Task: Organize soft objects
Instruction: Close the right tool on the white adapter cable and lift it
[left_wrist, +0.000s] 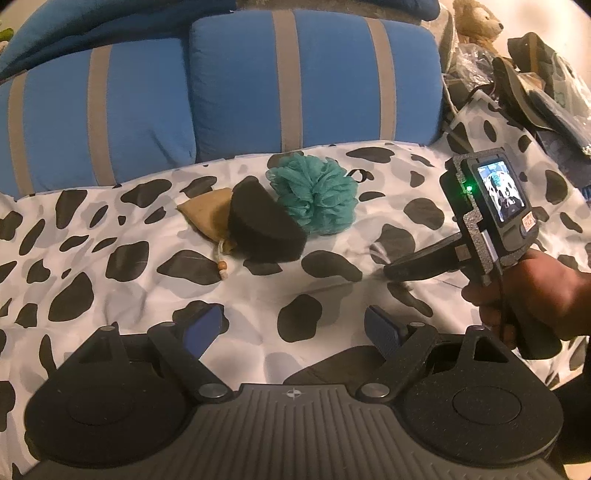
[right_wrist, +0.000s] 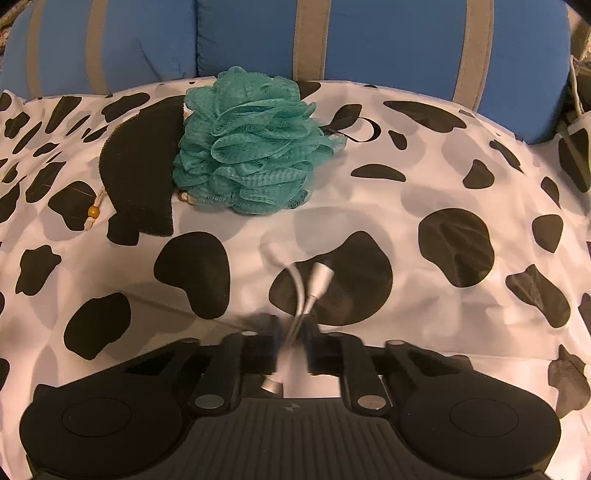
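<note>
A teal mesh bath pouf (left_wrist: 316, 194) (right_wrist: 247, 142), a black half-round foam sponge (left_wrist: 264, 223) (right_wrist: 142, 170) and a tan drawstring pouch (left_wrist: 208, 214) lie together on the cow-print sheet (left_wrist: 110, 266), touching one another. My left gripper (left_wrist: 295, 328) is open and empty, well short of them. My right gripper (right_wrist: 293, 332) is shut on a white cable with silver plugs (right_wrist: 306, 291); it hangs blurred from the fingers. The right gripper also shows in the left wrist view (left_wrist: 406, 266), low over the sheet to the right of the pile.
Two blue pillows with grey stripes (left_wrist: 295, 81) (right_wrist: 369, 40) stand behind the pile. A plush toy (left_wrist: 476, 20) and a heap of bags and clutter (left_wrist: 535, 81) sit at the far right beyond the sheet's edge.
</note>
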